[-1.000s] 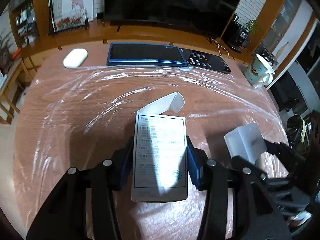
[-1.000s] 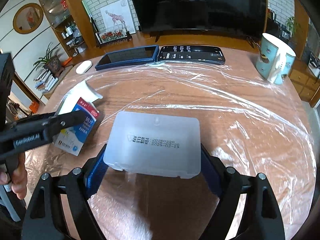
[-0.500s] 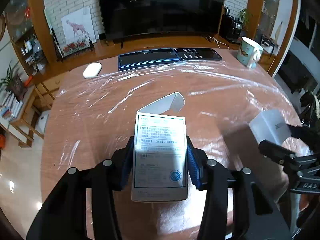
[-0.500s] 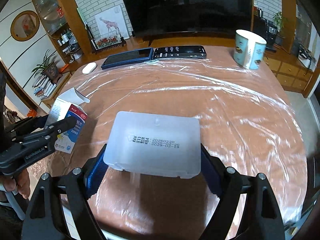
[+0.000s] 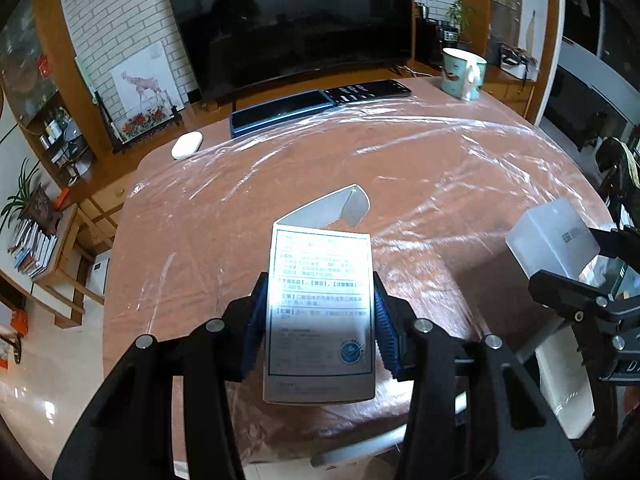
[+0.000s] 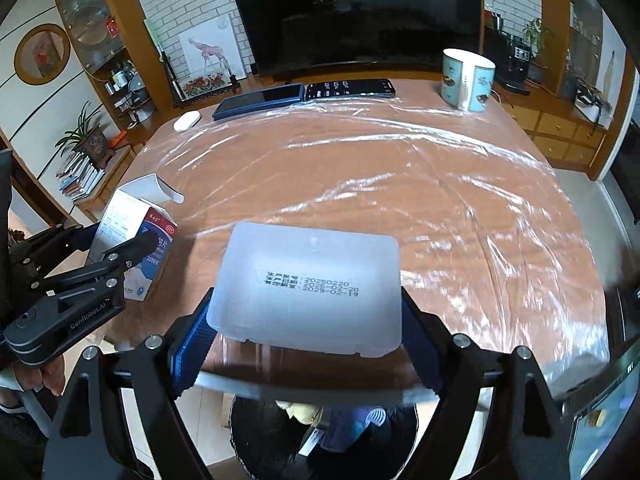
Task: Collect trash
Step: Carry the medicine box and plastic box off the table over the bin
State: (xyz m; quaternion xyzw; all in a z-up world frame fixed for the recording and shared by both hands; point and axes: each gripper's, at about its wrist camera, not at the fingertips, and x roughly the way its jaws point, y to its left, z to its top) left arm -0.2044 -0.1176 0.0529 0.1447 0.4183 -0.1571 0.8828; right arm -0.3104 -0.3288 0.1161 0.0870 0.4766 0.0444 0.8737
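Note:
My left gripper [image 5: 320,320] is shut on a white medicine carton [image 5: 320,312] with printed text and an open top flap, held above the near edge of the table. The same carton [image 6: 132,240] shows its blue and red side at the left of the right wrist view, with the left gripper [image 6: 120,256] around it. My right gripper [image 6: 308,324] is shut on a translucent white plastic box [image 6: 312,284] with a printed date. That box [image 5: 552,244] appears at the right of the left wrist view. Below it, off the table's edge, stands a dark trash bin [image 6: 320,436] holding some waste.
The round wooden table [image 6: 400,184] is covered with clear plastic film. At its far side lie a blue tablet [image 6: 260,102], a dark phone [image 6: 348,88], a white mouse [image 6: 187,121] and a teal mug [image 6: 468,80]. A television stands behind.
Both grippers have drawn back from the table's middle toward its near edge, each still holding its item. The trash bin has come into sight under the right gripper.

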